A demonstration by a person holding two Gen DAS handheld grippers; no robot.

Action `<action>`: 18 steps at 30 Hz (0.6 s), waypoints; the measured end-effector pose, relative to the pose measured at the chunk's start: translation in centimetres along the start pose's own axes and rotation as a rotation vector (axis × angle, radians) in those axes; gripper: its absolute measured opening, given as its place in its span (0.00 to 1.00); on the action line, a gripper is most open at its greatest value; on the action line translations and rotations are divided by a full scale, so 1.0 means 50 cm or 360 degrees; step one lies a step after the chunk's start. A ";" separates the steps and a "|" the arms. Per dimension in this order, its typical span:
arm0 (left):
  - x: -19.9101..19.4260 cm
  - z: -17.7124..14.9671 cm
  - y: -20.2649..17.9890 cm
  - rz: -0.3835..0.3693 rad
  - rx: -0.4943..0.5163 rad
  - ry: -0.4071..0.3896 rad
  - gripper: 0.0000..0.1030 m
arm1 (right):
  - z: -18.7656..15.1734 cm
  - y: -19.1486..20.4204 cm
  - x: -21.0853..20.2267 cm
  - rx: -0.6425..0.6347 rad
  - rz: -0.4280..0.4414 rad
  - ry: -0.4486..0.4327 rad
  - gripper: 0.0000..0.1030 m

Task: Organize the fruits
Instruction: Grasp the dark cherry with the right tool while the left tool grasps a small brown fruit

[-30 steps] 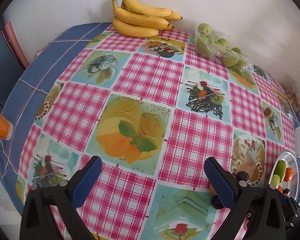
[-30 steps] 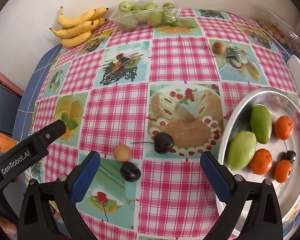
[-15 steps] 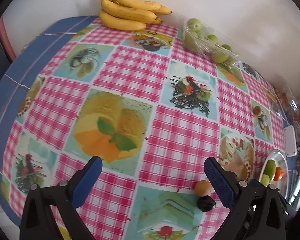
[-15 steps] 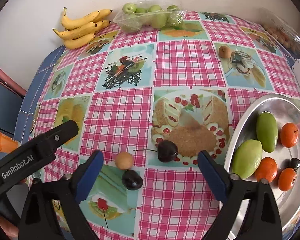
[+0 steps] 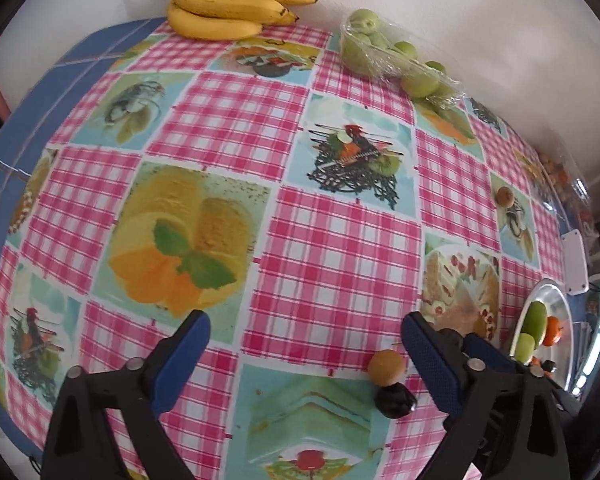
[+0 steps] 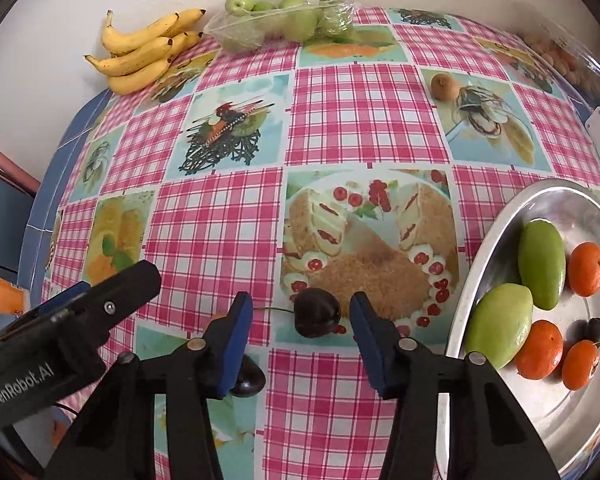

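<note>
Checked tablecloth (image 6: 228,220) underlies both grippers: right gripper (image 6: 300,320) is closing around a dark cherry (image 6: 317,312) (pads not yet touching), left gripper (image 5: 304,344) closing over bare cloth; beyond, a metal tray (image 6: 476,280) holds 2 green mangoes (image 6: 542,264).

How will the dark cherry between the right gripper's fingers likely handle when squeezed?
The cherry looks round and glossy, so it may roll or slip as the right gripper's jaws close. Probably soft; a hard squeeze could bruise it. Its thin stem adds little.
</note>
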State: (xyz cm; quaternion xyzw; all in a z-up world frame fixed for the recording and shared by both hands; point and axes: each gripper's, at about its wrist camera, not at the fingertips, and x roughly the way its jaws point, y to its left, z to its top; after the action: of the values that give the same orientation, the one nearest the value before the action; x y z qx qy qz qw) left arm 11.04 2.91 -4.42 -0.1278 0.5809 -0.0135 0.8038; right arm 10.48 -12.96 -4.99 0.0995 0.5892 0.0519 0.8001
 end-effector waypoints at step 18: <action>0.004 -0.001 -0.011 -0.0047 -0.0027 0.0034 0.86 | -0.004 -0.017 0.001 0.0101 0.0031 -0.0008 0.24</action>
State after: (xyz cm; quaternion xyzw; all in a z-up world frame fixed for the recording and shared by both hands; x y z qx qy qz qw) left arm 11.13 2.34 -4.52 -0.1431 0.5875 -0.0218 0.7962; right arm 10.28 -13.76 -5.29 0.1308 0.5877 0.0406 0.7974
